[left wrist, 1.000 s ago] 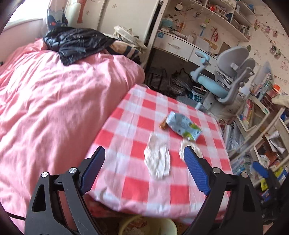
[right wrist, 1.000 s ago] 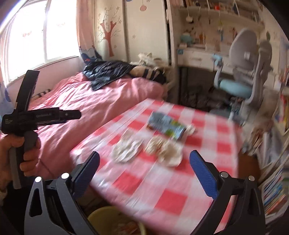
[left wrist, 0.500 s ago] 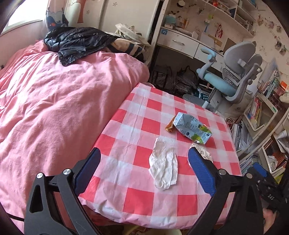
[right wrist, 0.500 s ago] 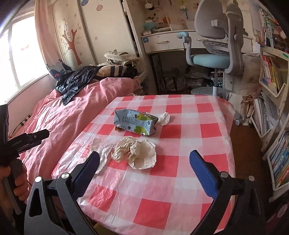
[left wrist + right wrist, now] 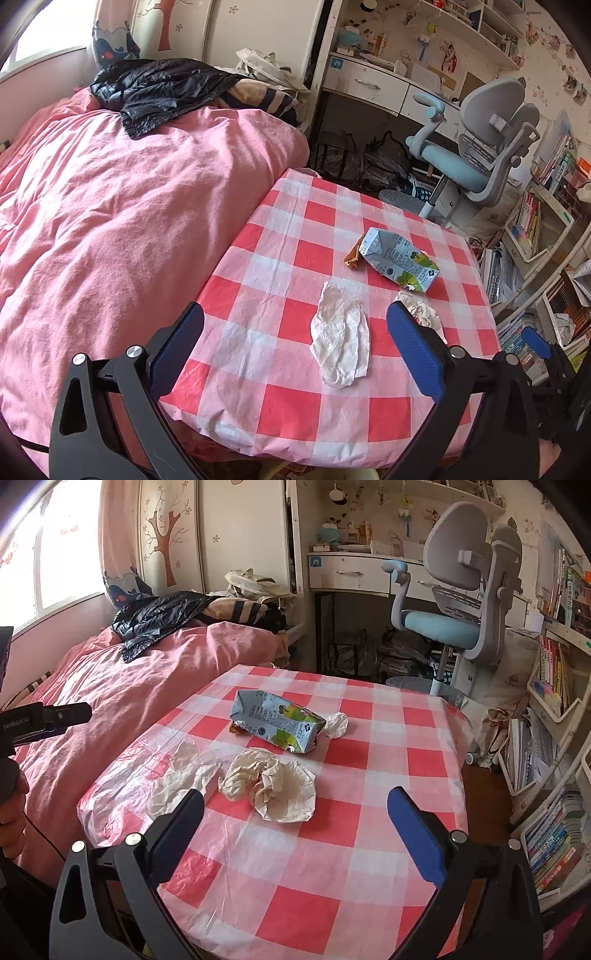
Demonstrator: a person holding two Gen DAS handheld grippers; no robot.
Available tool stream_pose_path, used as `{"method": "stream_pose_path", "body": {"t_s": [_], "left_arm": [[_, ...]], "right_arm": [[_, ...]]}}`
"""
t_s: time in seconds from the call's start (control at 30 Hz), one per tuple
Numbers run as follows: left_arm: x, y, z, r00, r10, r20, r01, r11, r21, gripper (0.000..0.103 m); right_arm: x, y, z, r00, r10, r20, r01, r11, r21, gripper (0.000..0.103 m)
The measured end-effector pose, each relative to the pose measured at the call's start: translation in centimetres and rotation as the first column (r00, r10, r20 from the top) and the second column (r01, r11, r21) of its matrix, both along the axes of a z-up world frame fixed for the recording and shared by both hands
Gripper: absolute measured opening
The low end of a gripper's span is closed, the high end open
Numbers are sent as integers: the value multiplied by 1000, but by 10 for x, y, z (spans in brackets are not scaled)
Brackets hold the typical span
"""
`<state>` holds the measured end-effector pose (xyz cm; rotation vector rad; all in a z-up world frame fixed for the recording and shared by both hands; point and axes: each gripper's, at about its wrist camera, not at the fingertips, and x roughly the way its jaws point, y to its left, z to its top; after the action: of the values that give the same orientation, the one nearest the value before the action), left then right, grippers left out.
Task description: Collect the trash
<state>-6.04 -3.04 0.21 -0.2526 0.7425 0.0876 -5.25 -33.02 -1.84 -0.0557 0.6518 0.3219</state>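
Note:
On the red-checked table (image 5: 295, 254) (image 5: 369, 849) lie a crushed drink carton (image 5: 400, 260) (image 5: 279, 725), a flat white tissue (image 5: 341, 334) (image 5: 184, 775), a crumpled cream paper (image 5: 419, 310) (image 5: 275, 782), a small white paper ball (image 5: 336, 724) and an orange scrap (image 5: 351, 256). My left gripper (image 5: 295, 347) is open and empty, above the table's near edge, the tissue between its fingers in view. My right gripper (image 5: 295, 827) is open and empty, in front of the crumpled paper.
A pink bed (image 5: 110, 206) with a black jacket (image 5: 159, 88) lies left of the table. A desk (image 5: 354, 572) and grey-blue chair (image 5: 458, 590) stand behind. Bookshelves (image 5: 554, 738) line the right. A yellowish bin rim (image 5: 332, 472) shows below the table edge.
Both grippers have drawn nearer the table. The right wrist view has swung from blurred to steady and now looks down at the crumpled paper. Both stay open.

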Motion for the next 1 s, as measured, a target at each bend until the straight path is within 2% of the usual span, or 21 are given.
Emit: {"method": "stream_pose_path", "body": {"t_s": [1.0], "left_arm": [[4,1,-8,1000,11,-23,-11,1000,1,96]], "right_arm": [[0,6,1,1000,12,7,-12,1000,-11,95]]}}
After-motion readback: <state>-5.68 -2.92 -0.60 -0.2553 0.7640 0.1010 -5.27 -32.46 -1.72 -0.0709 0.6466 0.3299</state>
